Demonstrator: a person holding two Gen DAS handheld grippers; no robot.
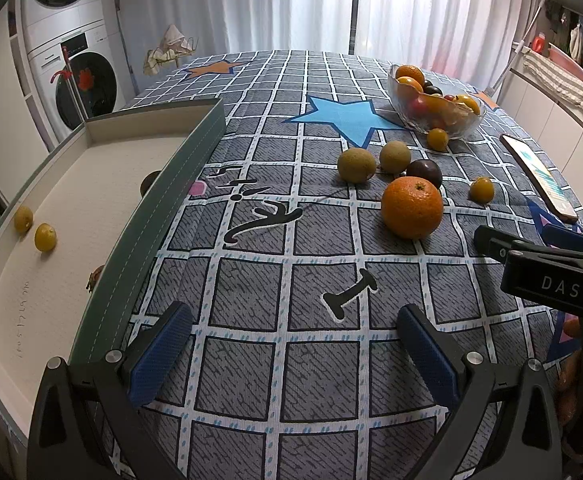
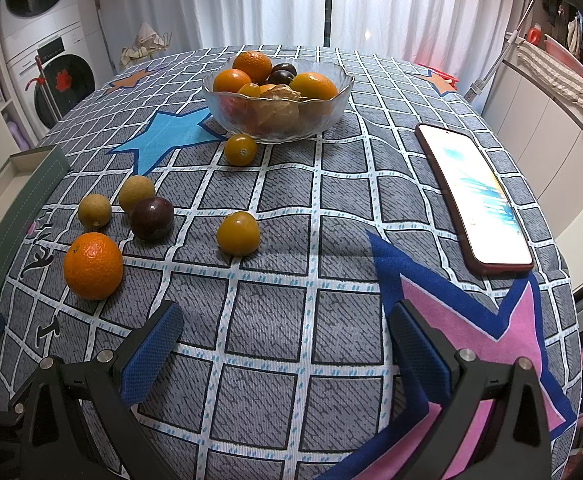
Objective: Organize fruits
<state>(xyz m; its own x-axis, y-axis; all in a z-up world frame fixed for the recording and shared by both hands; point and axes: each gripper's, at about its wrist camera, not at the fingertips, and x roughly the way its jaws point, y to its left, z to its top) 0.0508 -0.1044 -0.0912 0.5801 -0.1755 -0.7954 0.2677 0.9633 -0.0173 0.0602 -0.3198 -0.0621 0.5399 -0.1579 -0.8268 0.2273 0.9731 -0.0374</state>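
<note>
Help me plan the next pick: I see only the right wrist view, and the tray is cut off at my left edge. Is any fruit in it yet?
Observer: Yes. A small yellow fruit and a second yellow fruit lie apart on the tray floor, near its left wall.
Operator: Anything else in there?
Observer: A dark fruit and a reddish fruit peek from behind the tray's right wall, mostly hidden.
Operator: Is the left gripper free?
Observer: The left gripper is open and empty, over the cloth beside the tray.
</note>
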